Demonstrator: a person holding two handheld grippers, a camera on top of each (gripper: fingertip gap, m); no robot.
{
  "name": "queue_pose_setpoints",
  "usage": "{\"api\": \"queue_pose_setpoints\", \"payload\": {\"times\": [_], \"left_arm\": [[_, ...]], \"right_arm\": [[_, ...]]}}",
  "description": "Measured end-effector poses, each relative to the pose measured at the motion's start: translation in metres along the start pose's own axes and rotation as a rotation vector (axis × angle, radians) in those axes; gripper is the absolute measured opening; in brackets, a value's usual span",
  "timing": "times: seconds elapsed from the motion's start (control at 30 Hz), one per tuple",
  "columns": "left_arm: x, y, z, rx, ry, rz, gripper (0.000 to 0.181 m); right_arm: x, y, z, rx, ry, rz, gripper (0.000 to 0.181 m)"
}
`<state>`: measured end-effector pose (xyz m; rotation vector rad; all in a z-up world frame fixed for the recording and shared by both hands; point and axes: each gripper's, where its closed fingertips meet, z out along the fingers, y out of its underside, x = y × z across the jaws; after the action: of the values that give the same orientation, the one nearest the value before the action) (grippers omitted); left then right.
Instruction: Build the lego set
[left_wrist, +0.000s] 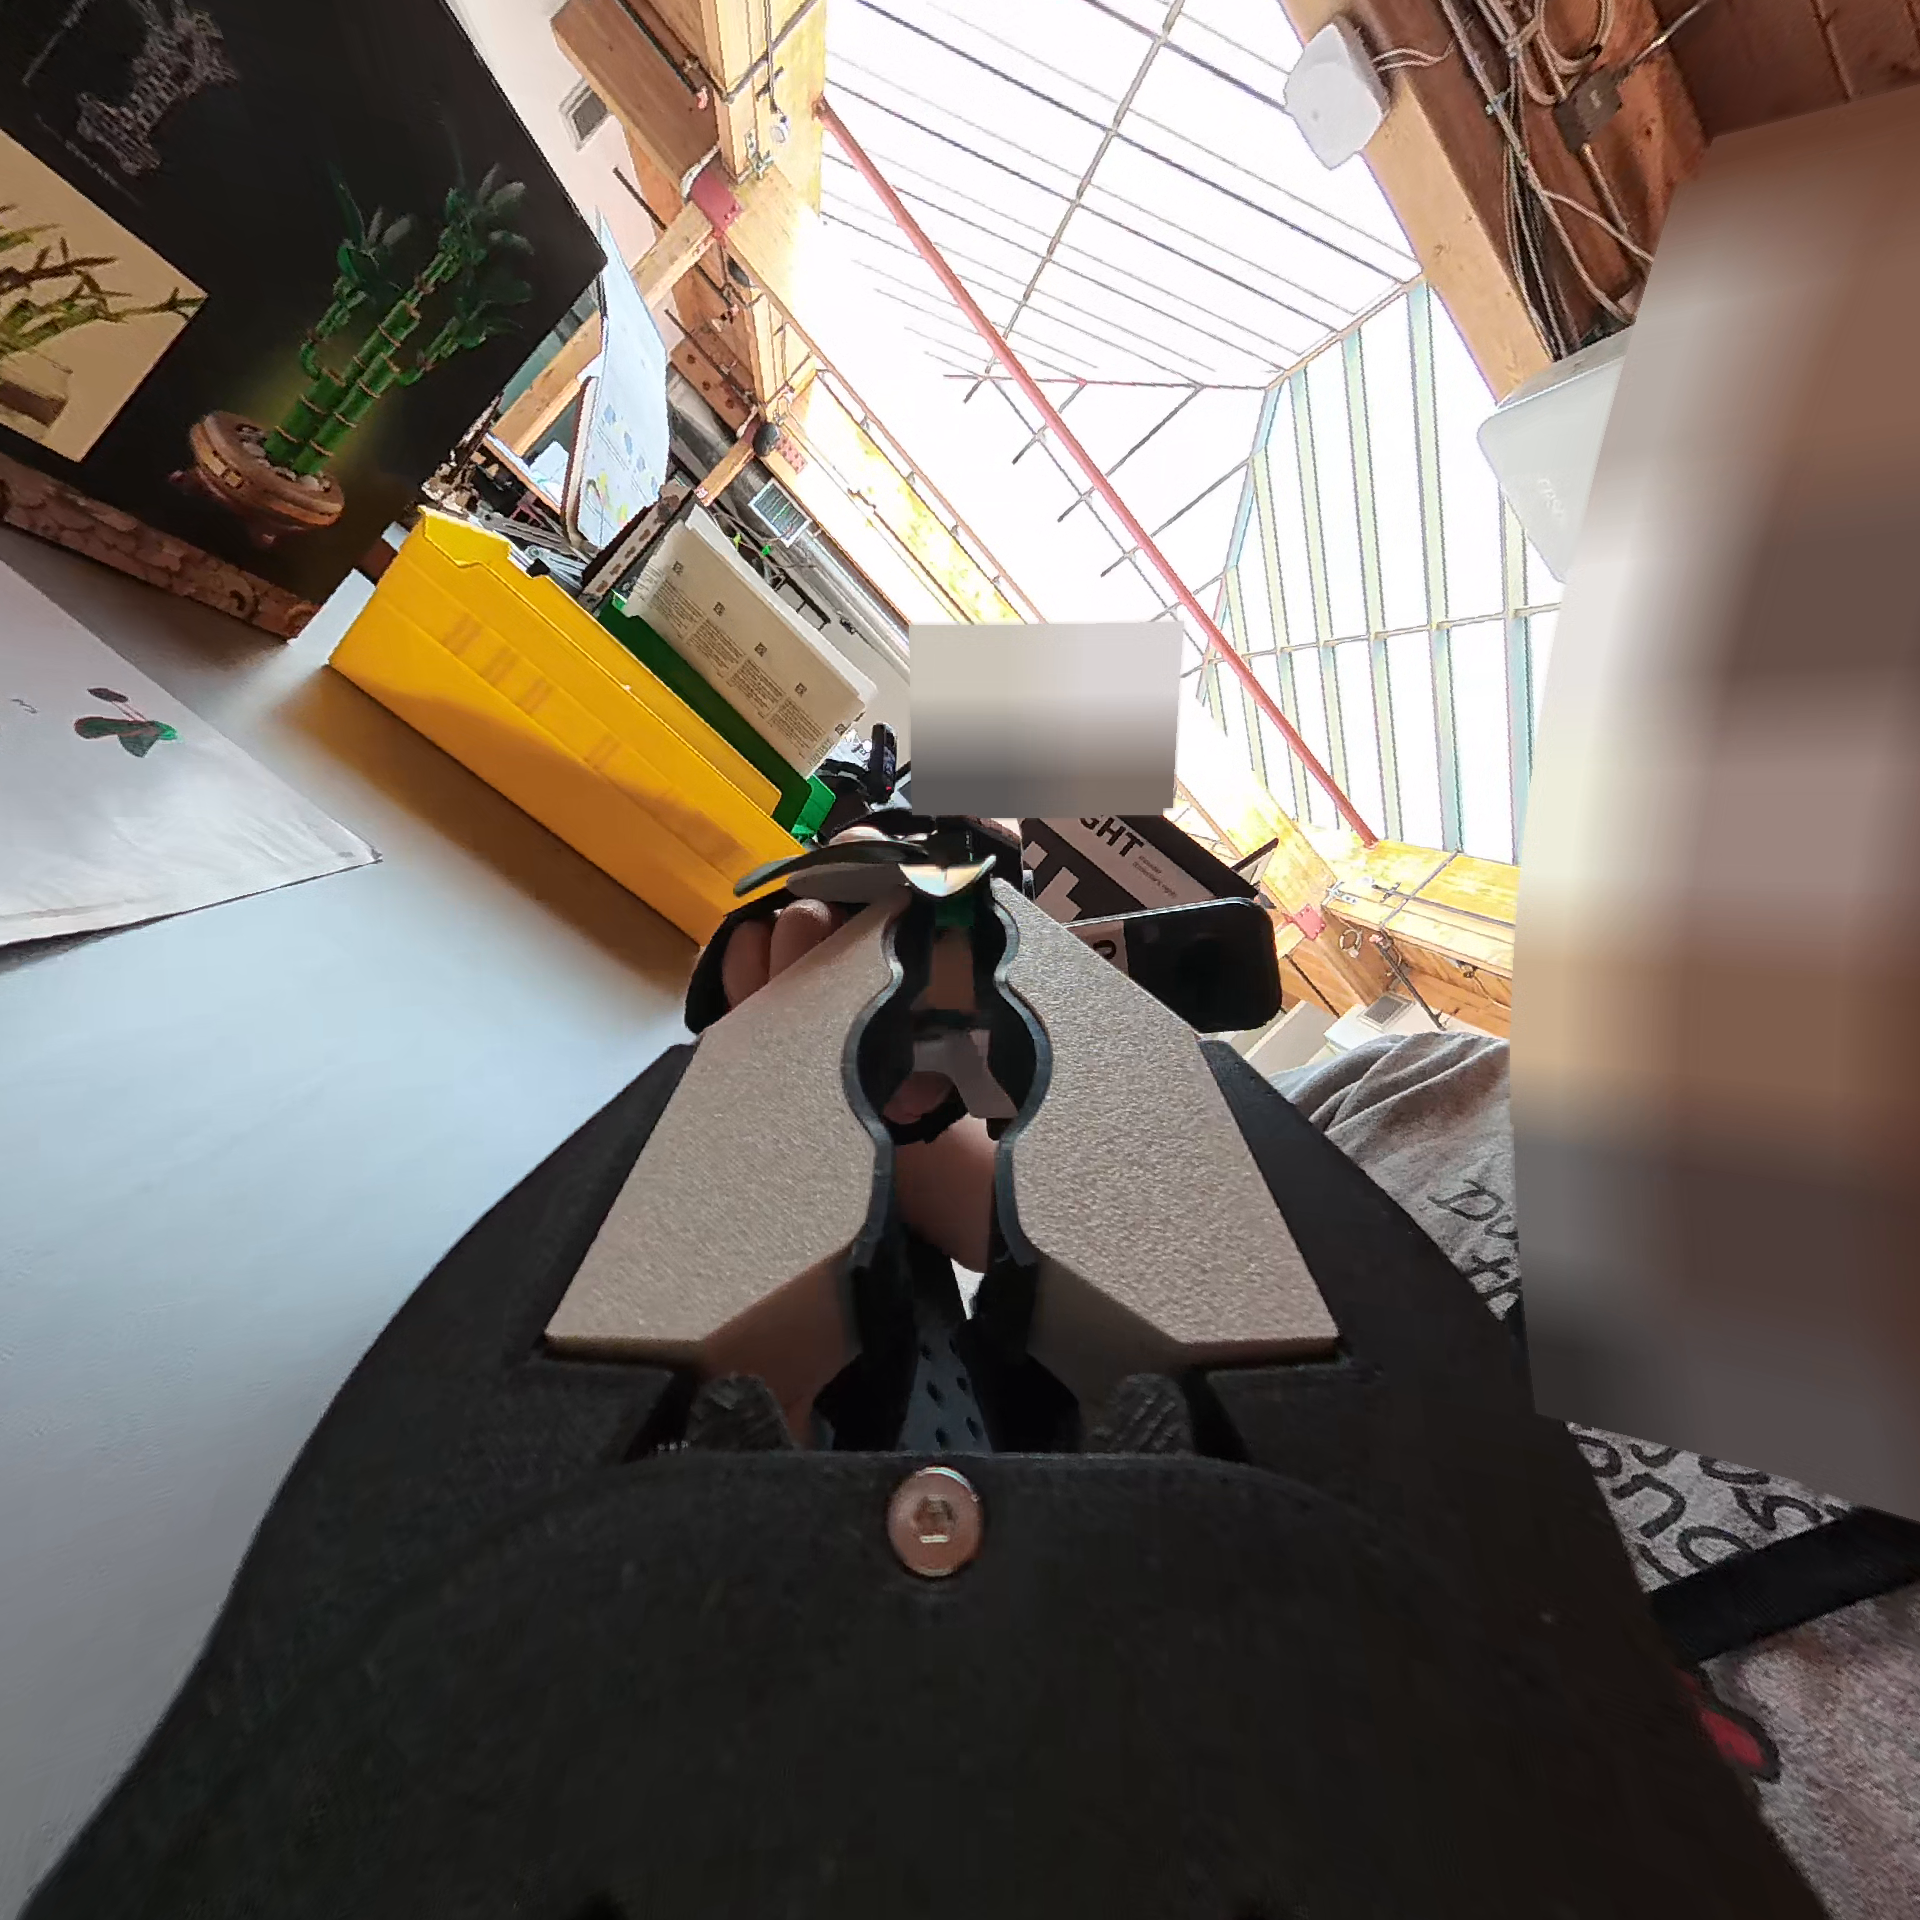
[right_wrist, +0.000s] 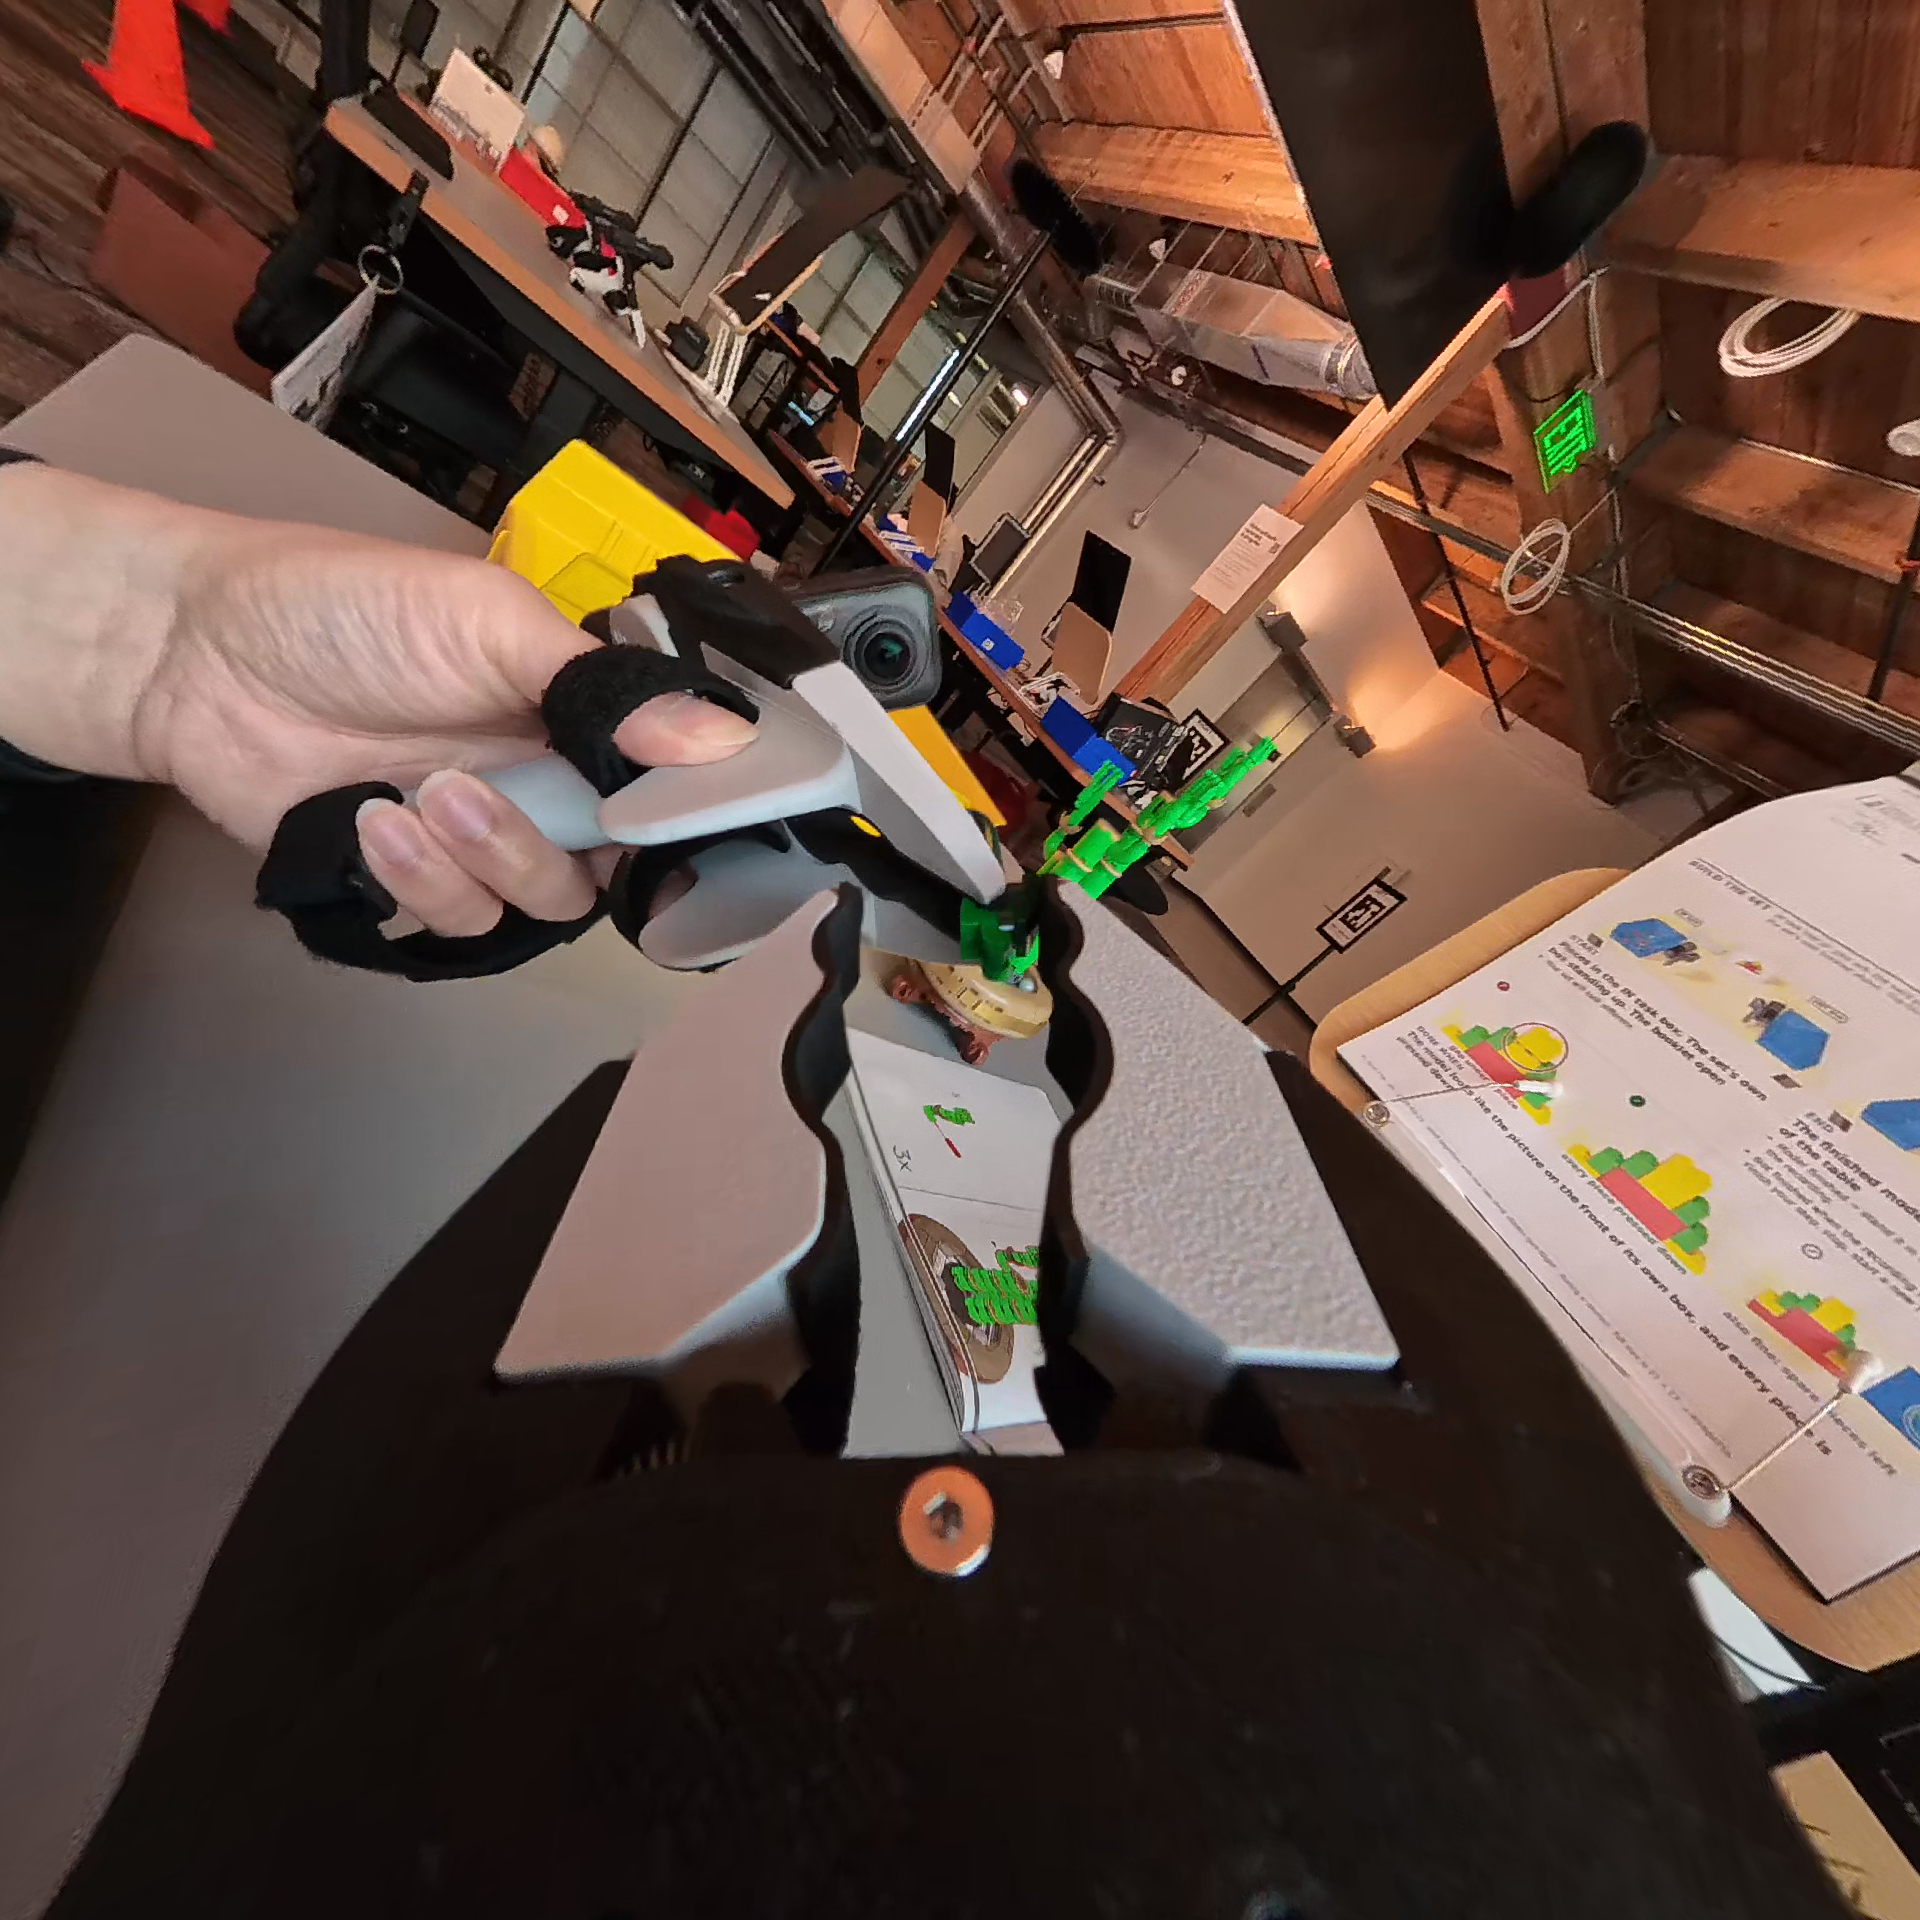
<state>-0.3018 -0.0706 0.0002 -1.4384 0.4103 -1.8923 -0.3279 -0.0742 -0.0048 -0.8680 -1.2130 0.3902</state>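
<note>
- Lego bamboo model (right_wrist: 1000, 951) up in the air above the table (left_wrist: 260, 1091), tilted, with its round tan base (right_wrist: 987, 1008) toward the open instruction booklet (right_wrist: 966, 1184).
- Probably lifted so that both tools can meet at the green stalks while a part is pressed on.
- Left gripper (left_wrist: 951, 916) with fingers almost pressed together, pinching a small green piece (left_wrist: 954, 914) at the very tips, a dark leaf part (left_wrist: 831, 860) just above.
- Right gripper (right_wrist: 956, 920) with fingers apart on both sides of the stalks; cannot tell if the pads really touch them.
- Joint between piece and model hidden behind the fingertips.
- Farther stalks small and hard to make out.
- Set box (left_wrist: 260, 260) and yellow bin (left_wrist: 540, 675) cut off or partly covered.
</note>
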Motion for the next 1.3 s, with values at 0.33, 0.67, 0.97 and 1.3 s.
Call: {"api": "queue_pose_setpoints", "payload": {"times": [0.33,0.67,0.97,1.3], "left_arm": [[-0.004,0.003,0.001,-0.025,-0.039,0.023,0.005],[-0.005,0.006,-0.001,-0.045,-0.067,0.051,0.005],[-0.009,0.004,-0.006,-0.036,-0.098,0.054,0.004],[-0.001,-0.009,0.000,0.031,-0.028,0.044,0.006]], "right_arm": [[-0.002,0.004,-0.003,0.000,-0.042,-0.017,0.034],[-0.005,0.004,-0.003,-0.009,-0.079,0.032,0.034],[-0.010,0.009,0.002,-0.048,-0.084,0.046,0.039],[0.005,-0.002,0.000,-0.004,0.014,0.064,0.047]]}}
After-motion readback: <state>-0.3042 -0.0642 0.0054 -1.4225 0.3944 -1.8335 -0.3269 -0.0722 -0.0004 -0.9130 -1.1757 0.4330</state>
